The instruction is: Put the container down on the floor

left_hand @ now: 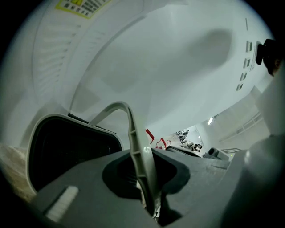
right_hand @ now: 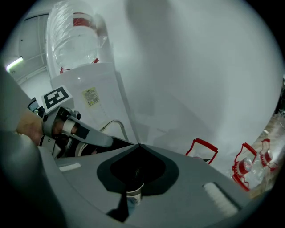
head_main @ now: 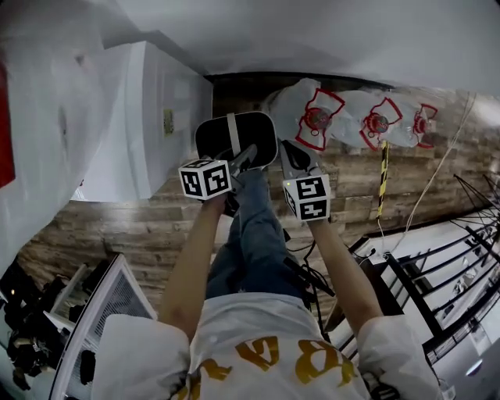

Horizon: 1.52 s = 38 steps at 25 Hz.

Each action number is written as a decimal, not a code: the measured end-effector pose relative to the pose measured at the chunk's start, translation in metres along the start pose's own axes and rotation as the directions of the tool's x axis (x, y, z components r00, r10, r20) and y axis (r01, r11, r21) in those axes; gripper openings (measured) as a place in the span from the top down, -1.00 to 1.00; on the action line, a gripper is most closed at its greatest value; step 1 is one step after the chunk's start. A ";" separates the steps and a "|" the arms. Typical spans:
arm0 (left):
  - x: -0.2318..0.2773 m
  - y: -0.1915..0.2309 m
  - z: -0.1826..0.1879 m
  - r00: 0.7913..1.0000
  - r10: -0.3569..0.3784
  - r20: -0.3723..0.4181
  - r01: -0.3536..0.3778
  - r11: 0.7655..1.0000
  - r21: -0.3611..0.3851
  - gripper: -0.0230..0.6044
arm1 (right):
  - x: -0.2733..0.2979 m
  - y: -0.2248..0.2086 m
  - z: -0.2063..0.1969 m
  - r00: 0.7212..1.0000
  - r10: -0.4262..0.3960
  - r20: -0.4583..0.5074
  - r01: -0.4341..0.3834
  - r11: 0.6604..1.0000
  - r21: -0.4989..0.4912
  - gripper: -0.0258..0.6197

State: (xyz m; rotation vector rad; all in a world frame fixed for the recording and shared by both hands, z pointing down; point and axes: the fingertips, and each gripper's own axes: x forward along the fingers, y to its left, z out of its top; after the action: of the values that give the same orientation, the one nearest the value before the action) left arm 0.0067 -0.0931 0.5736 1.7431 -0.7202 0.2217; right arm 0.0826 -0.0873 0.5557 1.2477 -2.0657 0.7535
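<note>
Both clenched: left gripper [left_hand: 141,153] fingers [left_hand: 80,191] on the container [head_main: 254,133] handle [left_hand: 120,107], right gripper [right_hand: 137,146] fingers [right_hand: 200,178] together; yellow label [left_hand: 84,6] unreadable.

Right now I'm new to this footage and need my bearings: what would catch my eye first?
A dark, white-rimmed container is held over the wooden floor, with the left gripper gripping its pale handle in shut jaws. The right gripper sits just beside it, jaws together. Beyond, red-handled bottles in clear wrap line the wall.
</note>
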 end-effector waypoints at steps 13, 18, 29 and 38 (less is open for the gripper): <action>0.039 0.081 -0.026 0.999 0.048 0.014 -0.047 0.996 -0.077 0.79 | 0.074 0.011 -0.062 0.997 0.058 -0.055 -0.058 0.998 0.002 0.84; 0.051 0.113 -0.031 0.997 0.081 -0.005 -0.081 0.995 -0.064 0.79 | 0.098 0.012 -0.079 0.996 0.063 -0.063 -0.061 0.998 0.030 0.84; 0.081 0.172 -0.042 0.992 0.124 -0.017 -0.124 0.991 -0.045 0.80 | 0.152 0.008 -0.108 0.995 0.066 -0.079 -0.060 0.995 0.079 0.84; 0.111 0.215 -0.046 0.989 0.148 -0.010 -0.149 0.988 -0.047 0.81 | 0.189 -0.003 -0.136 0.994 0.036 -0.102 -0.017 0.983 0.185 0.84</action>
State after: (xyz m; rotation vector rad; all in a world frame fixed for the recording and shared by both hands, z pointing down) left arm -0.0184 -0.1175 0.8170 1.6442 -0.8450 0.3098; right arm 0.0420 -0.0959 0.7852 1.2517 -1.9665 1.0202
